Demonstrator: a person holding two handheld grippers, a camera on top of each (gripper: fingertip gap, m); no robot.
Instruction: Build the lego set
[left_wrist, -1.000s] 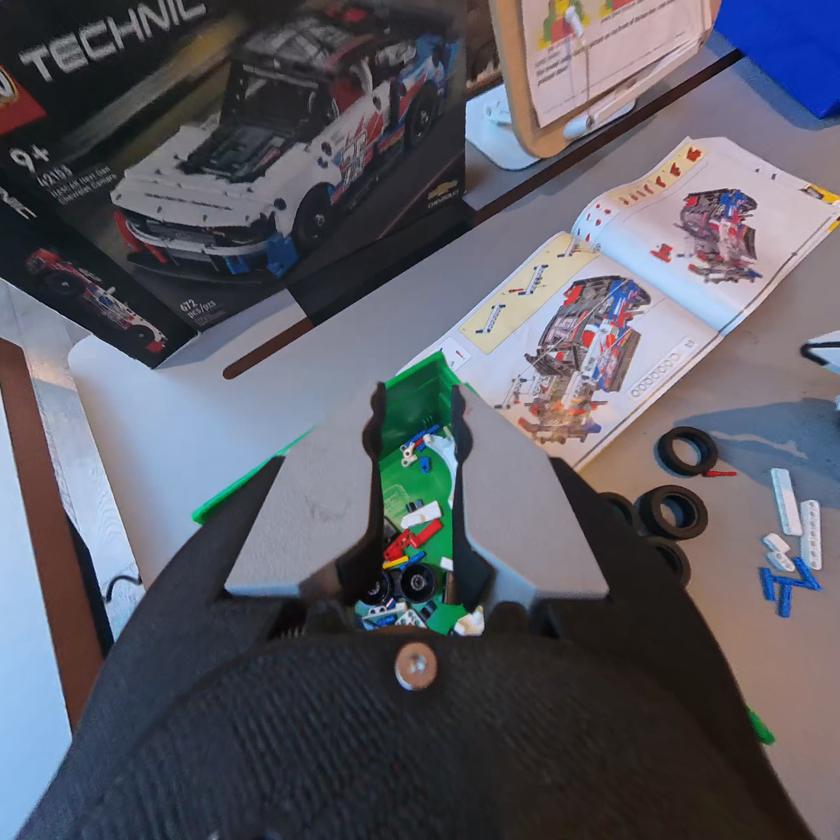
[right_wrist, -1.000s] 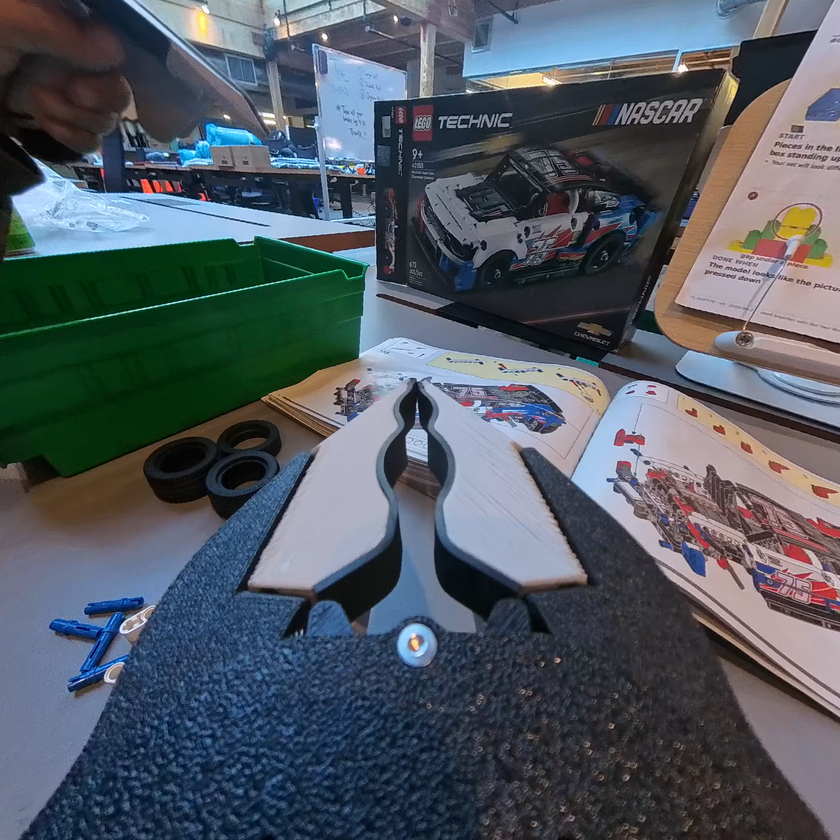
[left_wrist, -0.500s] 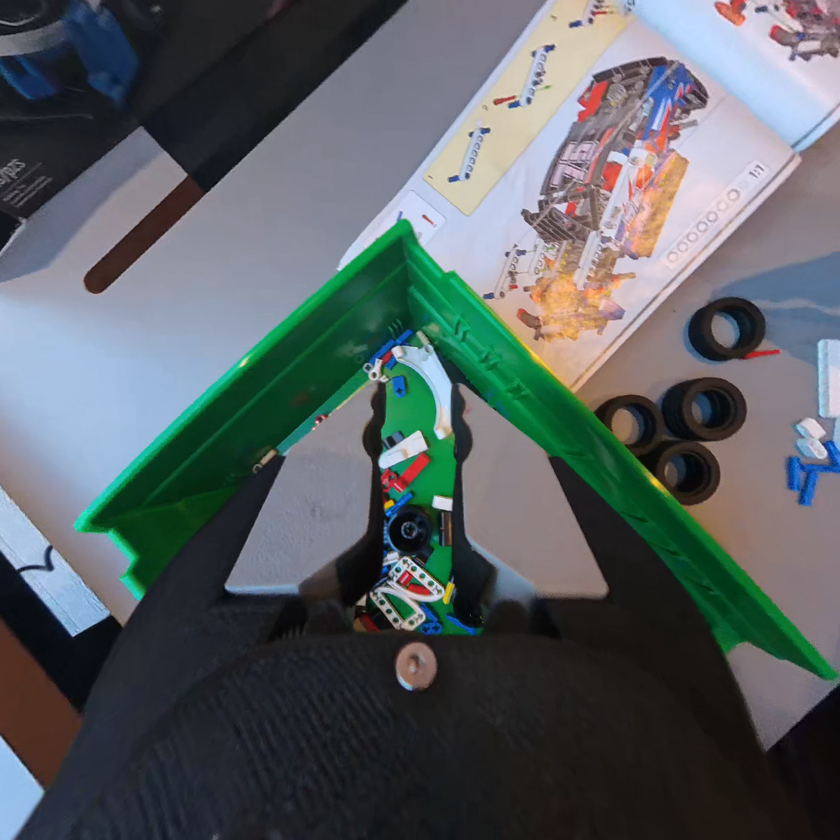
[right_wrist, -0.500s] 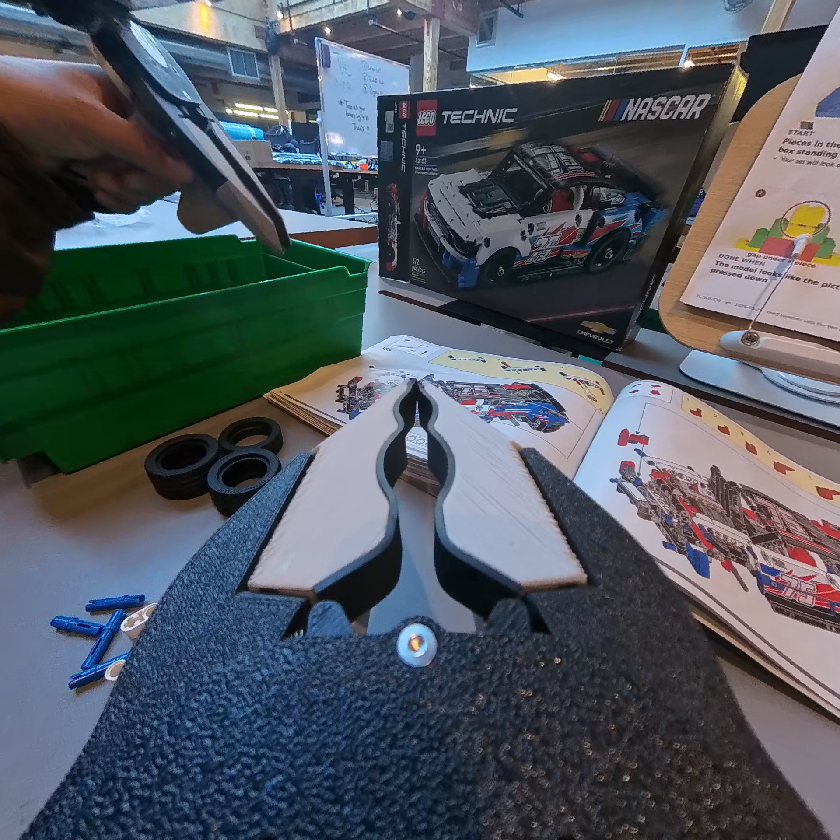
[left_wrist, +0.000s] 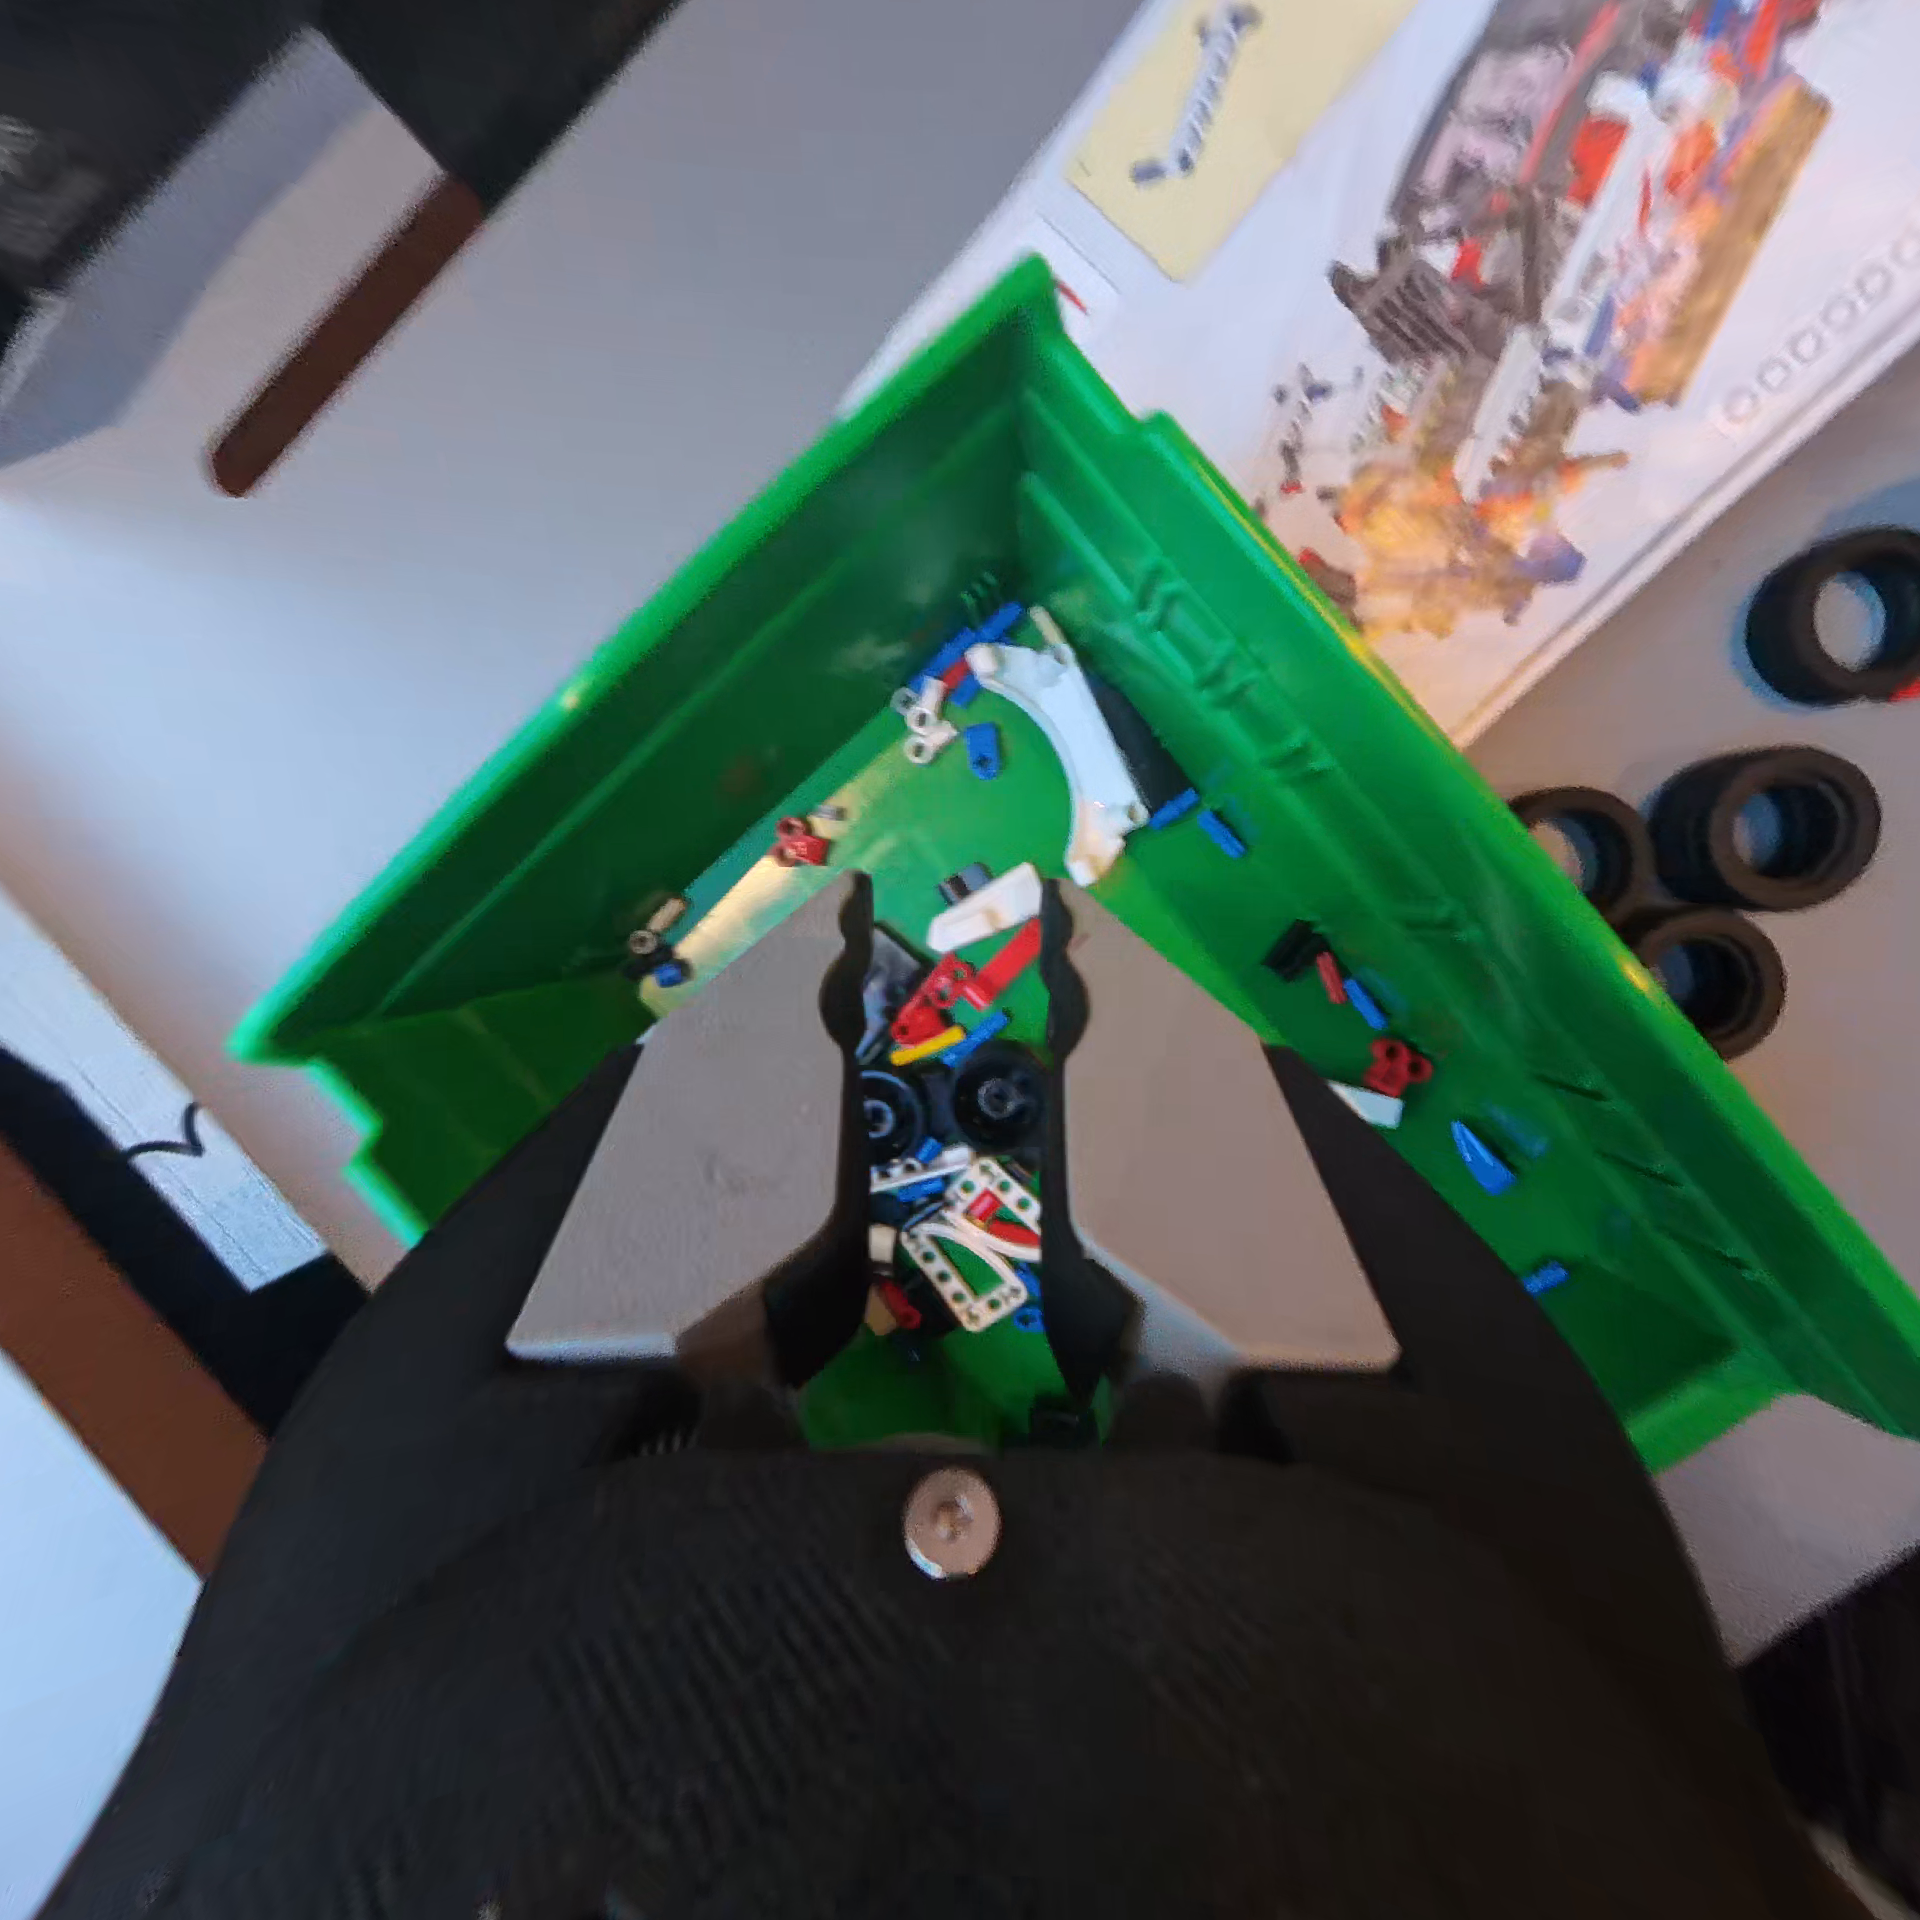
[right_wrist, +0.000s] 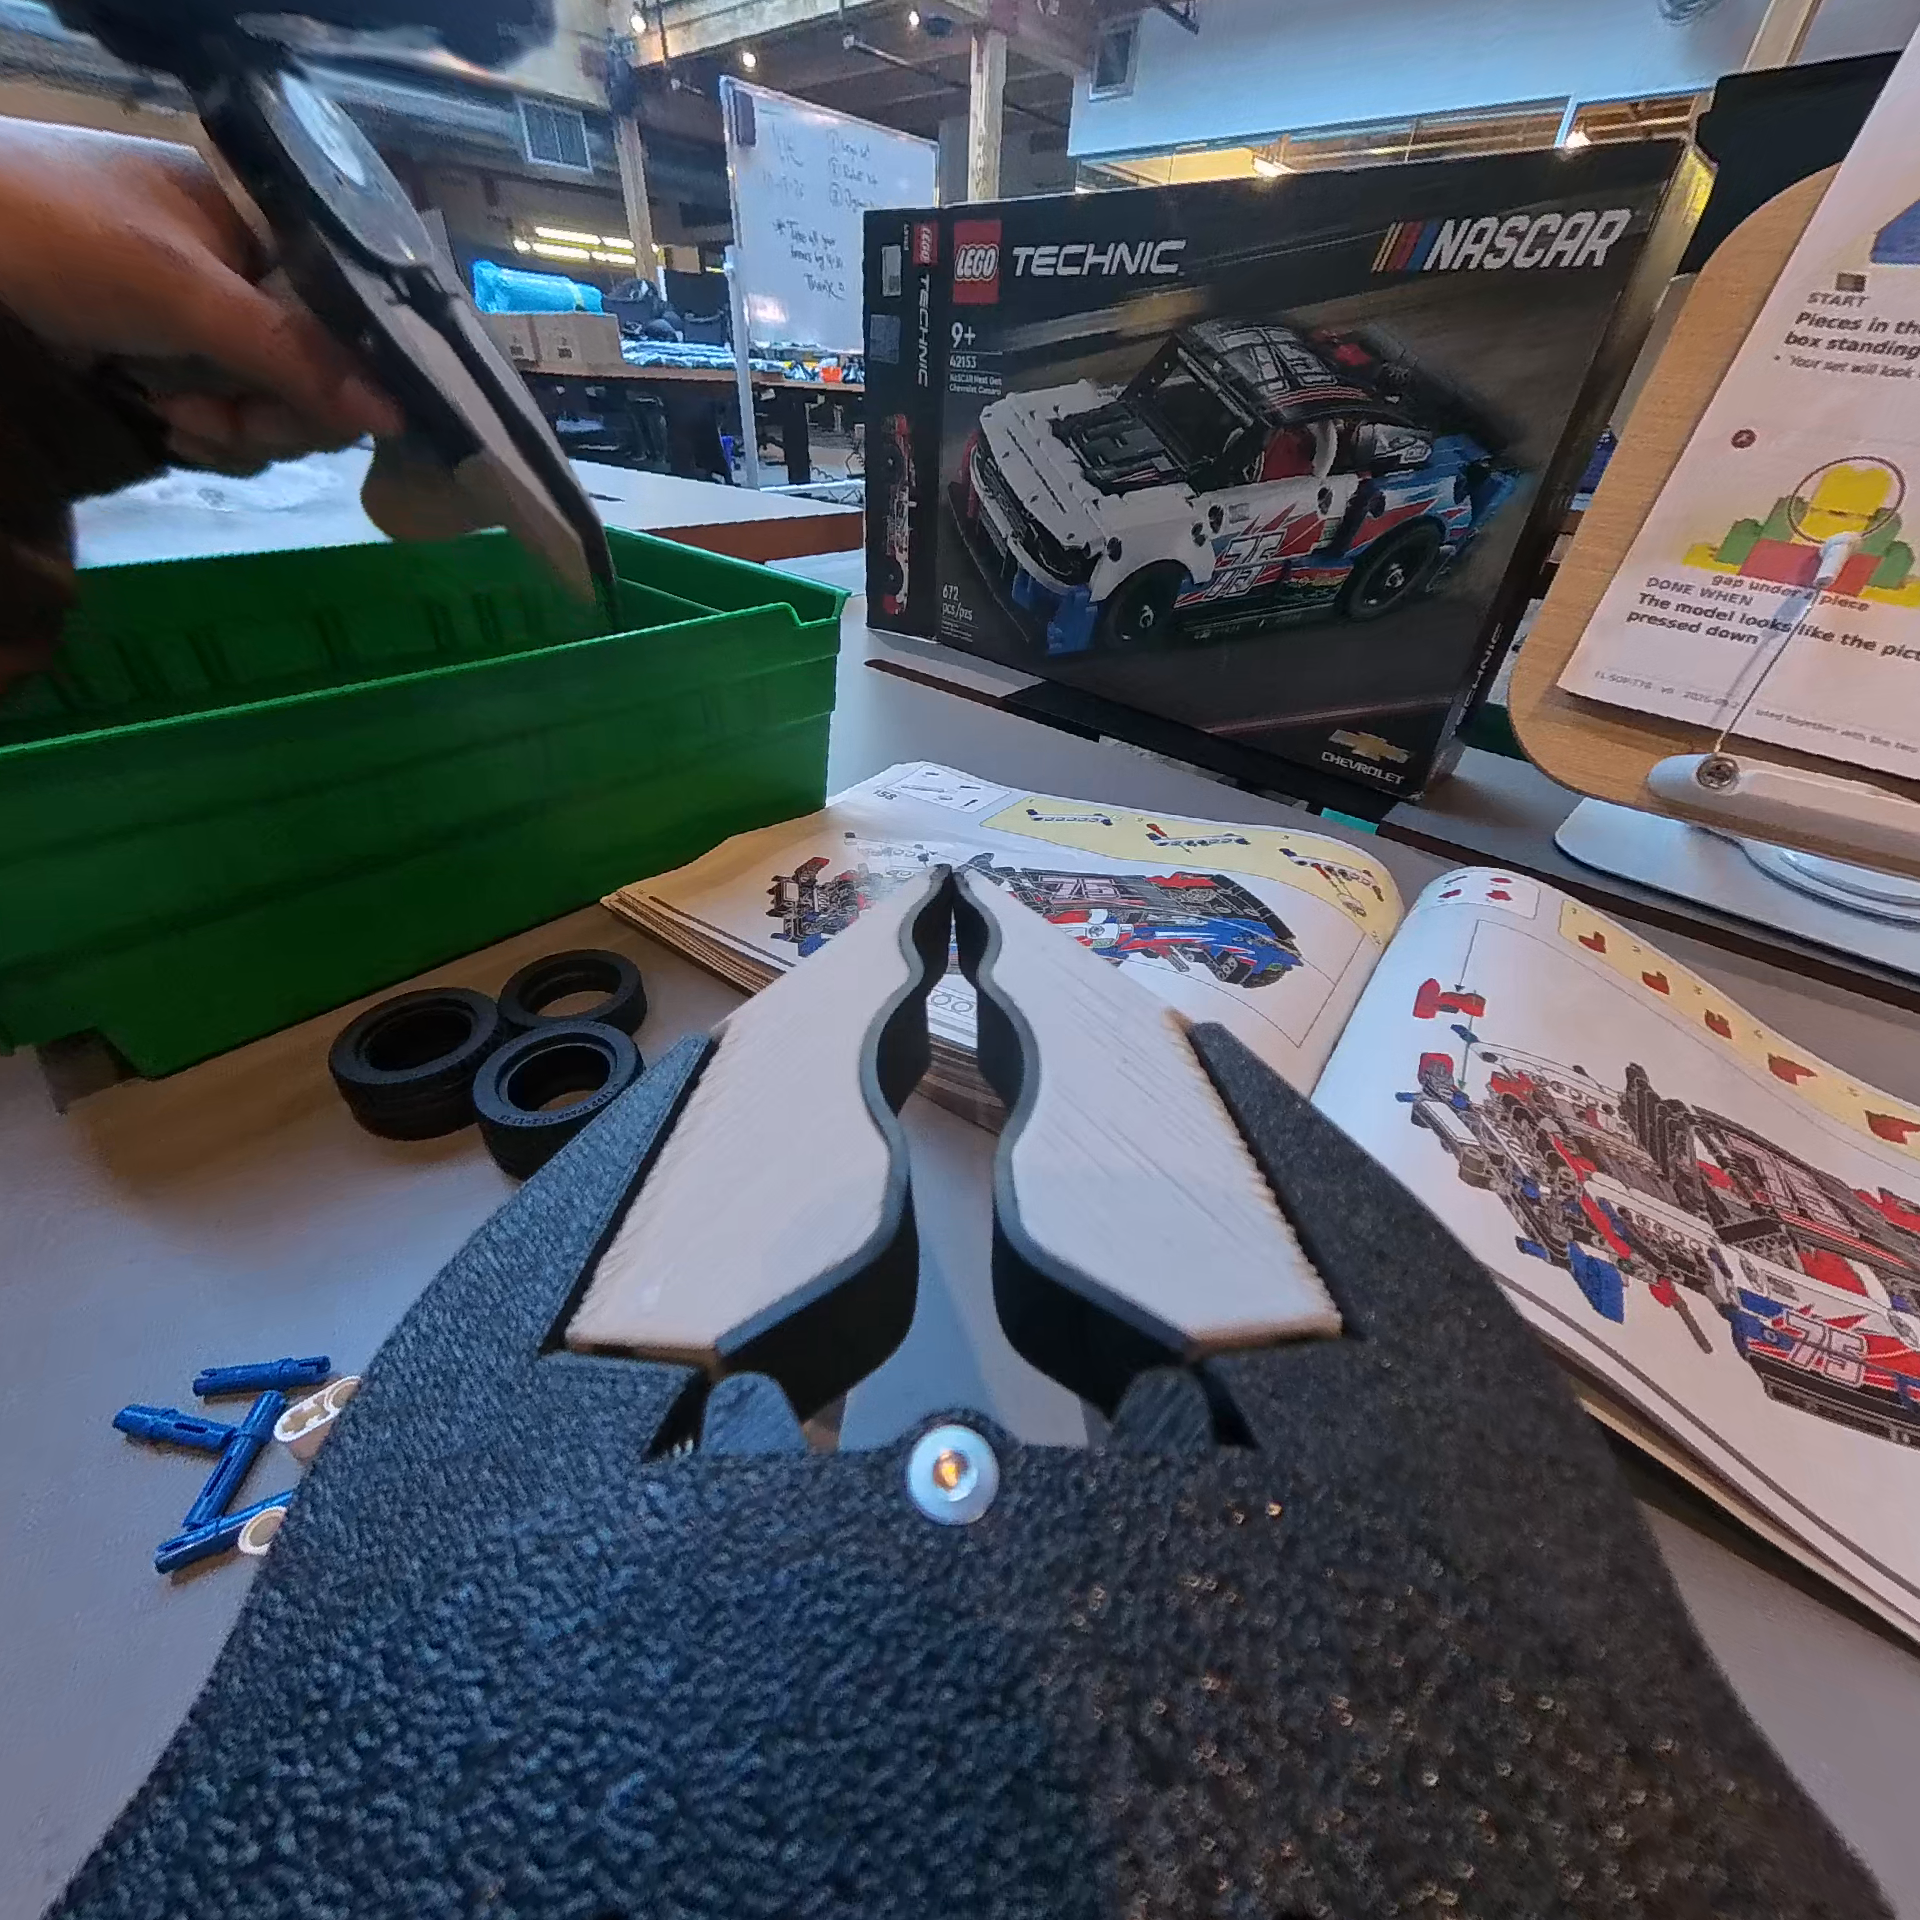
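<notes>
My left gripper (left_wrist: 953, 904) is open and empty. It points down into the green bin (left_wrist: 727, 582), just above loose Lego pieces: a white arch (left_wrist: 1060, 727), red connectors (left_wrist: 940, 992), black wheels (left_wrist: 997, 1096) and white frames (left_wrist: 971, 1278). In the right wrist view the left gripper (right_wrist: 488, 457), held by a hand, dips its tip inside the green bin (right_wrist: 416, 769). My right gripper (right_wrist: 951, 883) is shut and empty. It hovers low over the table in front of the open instruction booklet (right_wrist: 1455, 1039).
Three black tyres (right_wrist: 488, 1060) lie beside the bin and also show in the left wrist view (left_wrist: 1766, 831). Blue pins (right_wrist: 229, 1444) lie at the front left. The set's box (right_wrist: 1247, 468) and a clipboard stand (right_wrist: 1714, 520) are at the back. Tip to tip, the grippers are about 30 centimeters apart. The left tips stand about 10 centimeters off the white arch (left_wrist: 1060, 727).
My left gripper has tilted down and dropped into the green bin, closer to the loose pieces. My right gripper has stayed in place and shut.
</notes>
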